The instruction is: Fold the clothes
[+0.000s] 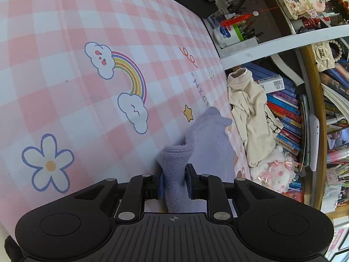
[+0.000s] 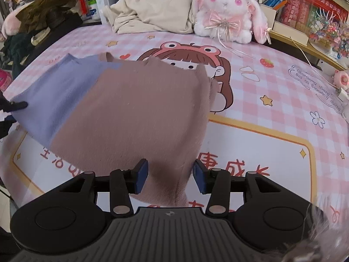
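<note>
A fuzzy knitted garment, lavender on one side (image 2: 50, 100) and dusty pink-brown on the other (image 2: 135, 113), hangs spread above the pink checked sheet (image 2: 272, 83). My left gripper (image 1: 174, 183) is shut on a bunched lavender edge of it (image 1: 174, 174); the lavender cloth trails off to the right in that view. My left gripper's fingers also show at the left edge of the right wrist view (image 2: 15, 106). My right gripper (image 2: 171, 174) has its jaws apart, with the pink-brown edge (image 2: 168, 179) lying loose between the blue pads.
A cream garment (image 2: 152, 15) lies crumpled at the bed's far edge, next to a white plush rabbit (image 2: 229, 13). Bookshelves (image 1: 288, 113) stand behind the bed. Dark clothes and a plush (image 2: 39, 24) lie at the far left. A cable (image 2: 312, 65) crosses the right side.
</note>
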### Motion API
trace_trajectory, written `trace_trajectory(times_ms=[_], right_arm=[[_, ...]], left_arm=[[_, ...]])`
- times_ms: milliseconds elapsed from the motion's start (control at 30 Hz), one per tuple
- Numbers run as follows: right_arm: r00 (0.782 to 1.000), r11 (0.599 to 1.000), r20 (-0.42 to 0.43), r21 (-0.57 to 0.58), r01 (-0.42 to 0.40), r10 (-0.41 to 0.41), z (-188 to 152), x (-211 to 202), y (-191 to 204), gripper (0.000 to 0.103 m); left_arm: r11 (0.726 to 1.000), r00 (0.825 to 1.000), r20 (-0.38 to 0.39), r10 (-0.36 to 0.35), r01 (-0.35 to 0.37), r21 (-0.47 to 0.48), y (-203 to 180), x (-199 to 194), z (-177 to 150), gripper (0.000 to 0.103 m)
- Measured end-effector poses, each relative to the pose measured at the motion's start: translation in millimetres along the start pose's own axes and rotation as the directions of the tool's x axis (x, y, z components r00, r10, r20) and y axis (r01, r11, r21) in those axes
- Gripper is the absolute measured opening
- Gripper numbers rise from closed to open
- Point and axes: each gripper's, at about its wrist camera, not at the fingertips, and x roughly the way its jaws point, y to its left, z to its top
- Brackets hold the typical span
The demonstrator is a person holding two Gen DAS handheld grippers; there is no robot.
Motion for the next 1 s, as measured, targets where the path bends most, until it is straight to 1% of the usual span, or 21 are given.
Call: trace_trajectory(times_ms=[100,167,200,300,367,500,600,733,800,900,1000], right_arm=[[1.000,1.000,-0.008,0.001,-0.007,0.007,0.1,3.7,-4.5,0.041],[1.000,1.000,-0.022,-0.004,-0.019,0.019,-0.3,8.6,-7.1,0.037],[0.999,0.999,-0.028,-0.005,-0.036,0.035,-0.7,10.6,-8.5,0.032],[0.997,0.998,-0.038,-0.016,-0.068,0.068,-2.4,13.4,-8.9,0.026],[0.996,0.996,-0.038,-0.030,-0.078,0.077,-3.0,14.2,-9.0,0.026],[0.994,0.994,-0.036,-0.038,-0.105,0.104,-3.6,15.7,-13.3,0.025],[0.992,0.991,-0.035,-0.055,-0.120,0.118,-3.6,16.6,-14.7,0.025],[0.988,0.987,-0.036,-0.062,-0.149,0.147,-3.4,18.6,-19.7,0.025],[0.986,0.985,-0.036,-0.055,-0.165,0.163,-2.3,19.6,-23.2,0.025],[0.981,0.980,-0.035,-0.051,-0.190,0.189,-0.9,21.2,-27.9,0.025],[0.975,0.974,-0.032,-0.047,-0.220,0.219,-0.6,22.8,-32.4,0.025]], left_arm=[[1.000,1.000,0.005,0.008,-0.008,0.007,-2.1,0.1,-1.2,0.017],[1.000,1.000,0.009,0.017,-0.017,0.016,-4.6,0.4,-2.1,0.016],[0.999,1.000,0.011,0.026,-0.026,0.028,-7.0,0.6,-2.5,0.015],[0.996,0.998,0.020,0.052,-0.053,0.068,-14.0,0.8,-4.1,0.012],[0.992,0.997,0.029,0.071,-0.073,0.102,-20.9,-0.2,-5.6,0.011],[0.981,0.996,0.062,0.069,-0.079,0.180,-43.9,-10.8,-9.7,0.009],[0.959,0.996,0.082,0.033,-0.054,0.278,-75.8,-21.9,-17.5,0.009],[0.913,0.995,0.090,-0.037,-0.002,0.407,-126.0,-33.2,-35.7,0.008],[0.880,0.994,0.080,-0.070,0.024,0.474,-151.5,-37.3,-50.2,0.008],[0.801,0.993,0.049,-0.108,0.057,0.596,-191.8,-40.1,-80.7,0.008],[0.716,0.991,-0.025,-0.135,0.115,0.688,-225.0,-36.9,-120.8,0.008]])
